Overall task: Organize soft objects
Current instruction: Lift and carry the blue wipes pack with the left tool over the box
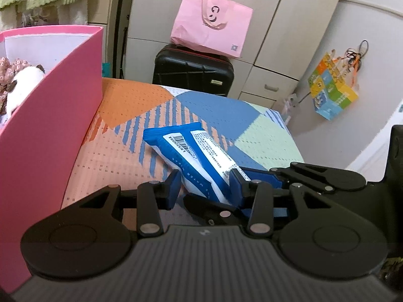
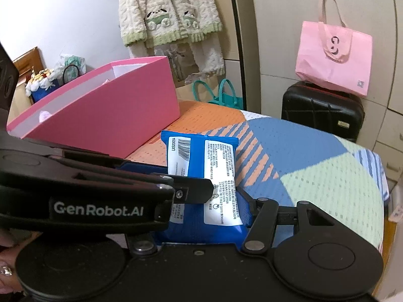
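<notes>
A blue and white wet-wipes pack lies barcode side up on the patterned bedspread. My left gripper has its blue pads against both sides of the pack's near end. My right gripper also closes on the same pack from the other side; its left finger is hidden behind the left gripper's body. A pink box stands to the left, with a plush toy inside. The box also shows in the right wrist view.
A black suitcase with a pink tote bag on top stands beyond the bed, before cream wardrobe doors. A colourful bag hangs at right. A fuzzy cardigan hangs on the wall. A teal bag sits behind the bed.
</notes>
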`<state>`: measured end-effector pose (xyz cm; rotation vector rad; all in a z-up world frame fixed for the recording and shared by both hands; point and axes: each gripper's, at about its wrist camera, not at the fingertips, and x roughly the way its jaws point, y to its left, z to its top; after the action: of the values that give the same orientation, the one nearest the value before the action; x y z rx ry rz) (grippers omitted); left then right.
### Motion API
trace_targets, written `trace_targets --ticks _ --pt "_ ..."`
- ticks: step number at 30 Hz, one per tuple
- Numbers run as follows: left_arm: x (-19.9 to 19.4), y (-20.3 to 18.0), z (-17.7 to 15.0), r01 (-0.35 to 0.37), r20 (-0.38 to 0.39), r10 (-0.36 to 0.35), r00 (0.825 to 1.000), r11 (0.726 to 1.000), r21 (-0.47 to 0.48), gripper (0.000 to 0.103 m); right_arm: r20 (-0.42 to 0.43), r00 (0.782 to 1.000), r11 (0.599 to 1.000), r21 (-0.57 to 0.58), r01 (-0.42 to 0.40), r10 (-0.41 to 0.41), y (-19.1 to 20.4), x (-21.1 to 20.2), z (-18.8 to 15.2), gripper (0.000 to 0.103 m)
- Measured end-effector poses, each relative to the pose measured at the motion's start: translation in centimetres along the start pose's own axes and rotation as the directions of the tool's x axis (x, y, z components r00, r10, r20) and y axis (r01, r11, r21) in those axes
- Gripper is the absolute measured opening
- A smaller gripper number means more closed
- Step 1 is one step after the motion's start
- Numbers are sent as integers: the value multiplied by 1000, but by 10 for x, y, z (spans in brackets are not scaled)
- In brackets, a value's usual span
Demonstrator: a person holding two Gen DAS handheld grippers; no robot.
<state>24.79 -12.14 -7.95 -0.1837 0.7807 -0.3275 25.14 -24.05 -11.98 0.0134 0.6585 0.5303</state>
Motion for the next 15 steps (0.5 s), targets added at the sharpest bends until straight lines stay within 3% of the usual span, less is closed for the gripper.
trace_targets --ticks 15 --pt "-54 5 -27 104 -1 -104 995 994 24 42 -8 999 993 110 32 -31 39 -44 -23 63"
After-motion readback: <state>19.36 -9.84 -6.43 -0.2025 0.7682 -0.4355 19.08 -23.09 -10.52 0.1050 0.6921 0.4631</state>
